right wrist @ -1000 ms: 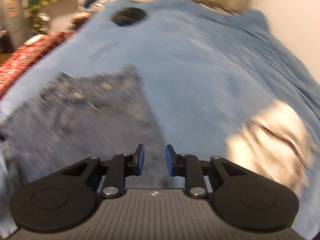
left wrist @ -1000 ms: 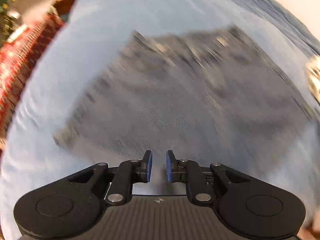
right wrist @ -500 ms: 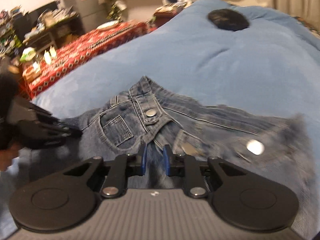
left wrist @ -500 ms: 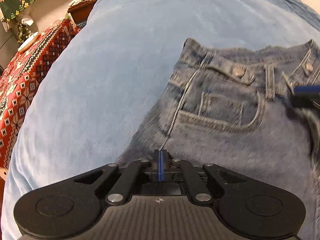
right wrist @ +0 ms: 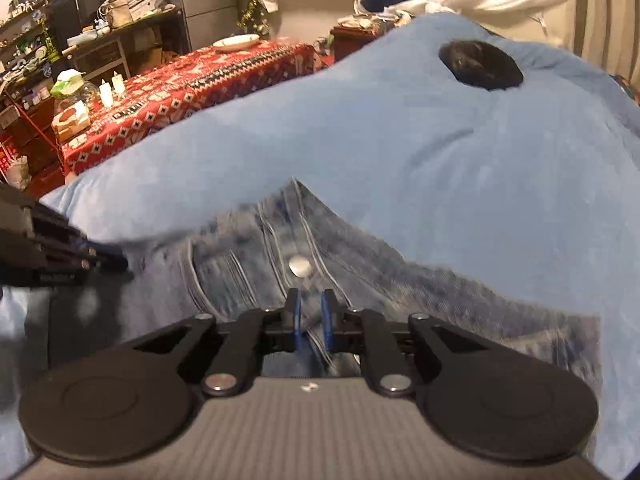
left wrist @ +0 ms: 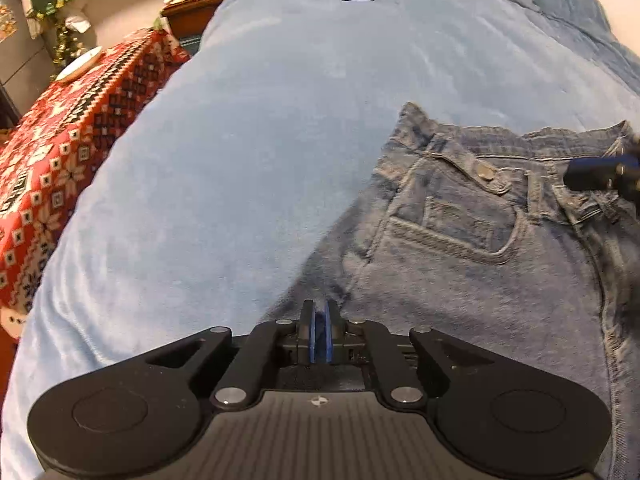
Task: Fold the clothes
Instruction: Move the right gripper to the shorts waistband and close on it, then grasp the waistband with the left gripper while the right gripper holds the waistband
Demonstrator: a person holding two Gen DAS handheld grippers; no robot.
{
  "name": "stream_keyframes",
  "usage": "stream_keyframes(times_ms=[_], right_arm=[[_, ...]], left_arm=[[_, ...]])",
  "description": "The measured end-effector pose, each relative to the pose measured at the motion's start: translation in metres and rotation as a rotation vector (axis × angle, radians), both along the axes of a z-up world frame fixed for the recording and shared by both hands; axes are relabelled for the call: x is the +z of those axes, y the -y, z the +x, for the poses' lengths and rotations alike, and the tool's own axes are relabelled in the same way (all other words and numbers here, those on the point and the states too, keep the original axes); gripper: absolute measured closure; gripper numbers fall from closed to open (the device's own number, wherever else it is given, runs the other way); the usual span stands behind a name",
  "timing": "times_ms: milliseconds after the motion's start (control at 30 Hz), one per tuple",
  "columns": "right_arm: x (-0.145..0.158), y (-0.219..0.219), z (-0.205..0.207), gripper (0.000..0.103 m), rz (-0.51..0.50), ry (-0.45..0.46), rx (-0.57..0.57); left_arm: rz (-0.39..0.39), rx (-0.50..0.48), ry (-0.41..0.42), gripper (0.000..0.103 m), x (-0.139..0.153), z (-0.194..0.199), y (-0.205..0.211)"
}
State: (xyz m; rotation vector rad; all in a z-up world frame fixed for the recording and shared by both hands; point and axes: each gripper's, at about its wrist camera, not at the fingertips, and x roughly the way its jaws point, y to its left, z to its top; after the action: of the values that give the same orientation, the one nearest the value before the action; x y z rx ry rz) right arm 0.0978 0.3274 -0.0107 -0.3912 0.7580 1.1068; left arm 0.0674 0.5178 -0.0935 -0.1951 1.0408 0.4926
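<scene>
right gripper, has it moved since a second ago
Yes. The right gripper has swung left, from the bare blue blanket onto the jeans waistband; its jaws have been closing around denim.

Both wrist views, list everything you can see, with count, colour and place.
jeans: one, faded blue denim, lying on the blanket, waistband end near both grippers
blanket: one, light blue, covering the surface
dark round object: one, black, far end of blanket; cannot tell what it is
patterned tablecloth: one, red and white, beside the blanket
plate: one, white, on the tablecloth
left gripper: black, blue pads, shut at the jeans' side edge
right gripper: black, blue pads, closed on denim below the waistband button
</scene>
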Motion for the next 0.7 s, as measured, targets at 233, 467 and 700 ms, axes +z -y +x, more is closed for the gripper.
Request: stream_keyframes(times_ms=[233,467,700], right_arm=[[-0.046,-0.095,0.012,0.091,0.064,-0.078,0.136],[-0.088,-0.136,0.051,0.103,-0.028,-0.104,0.057],[-0.066,-0.128,0.05,0.102,0.012,-0.125,0.015]], left_arm=[[0.008,0.089,-0.032,0.093,-0.013,-0.022,-0.025],[-0.034,0.12,-0.047,0.087,-0.015,-0.043,-0.045],[-0.028,0.088,-0.1,0.087,-0.009,-0.068,-0.048]])
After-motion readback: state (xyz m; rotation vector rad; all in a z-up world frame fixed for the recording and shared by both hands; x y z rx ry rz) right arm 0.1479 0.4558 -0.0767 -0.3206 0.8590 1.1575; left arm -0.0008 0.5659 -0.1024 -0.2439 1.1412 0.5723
